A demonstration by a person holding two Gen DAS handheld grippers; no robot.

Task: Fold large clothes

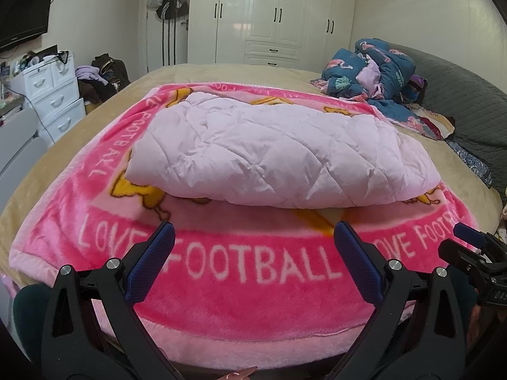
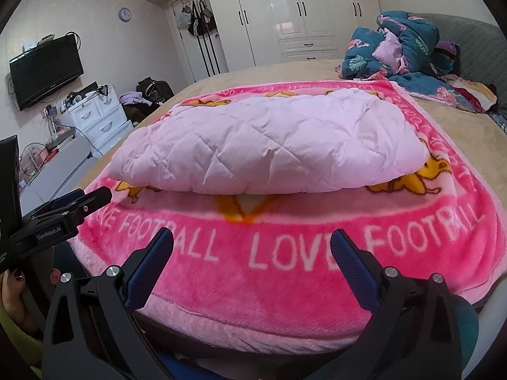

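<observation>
My left claw (image 1: pixel 253 237) gapes wide with nothing in it, low in the frame over the fluffy pink "LOVE FOOTBALL" blanket (image 1: pixel 253 285). The folded pale-pink quilted garment (image 1: pixel 275 152) lies mid-frame, just beyond my fingertips, untouched. My right claw (image 2: pixel 252 240) is equally wide and empty, the garment (image 2: pixel 263 152) ahead of it.

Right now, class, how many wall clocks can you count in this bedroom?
1. The wall clock hangs high on the far wall, above the television, left of the wardrobe. Others may be out of view.

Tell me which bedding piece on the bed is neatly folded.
The pale pink quilt, folded on the pink blanket; the blue flowered quilt is a crumpled heap.
</observation>
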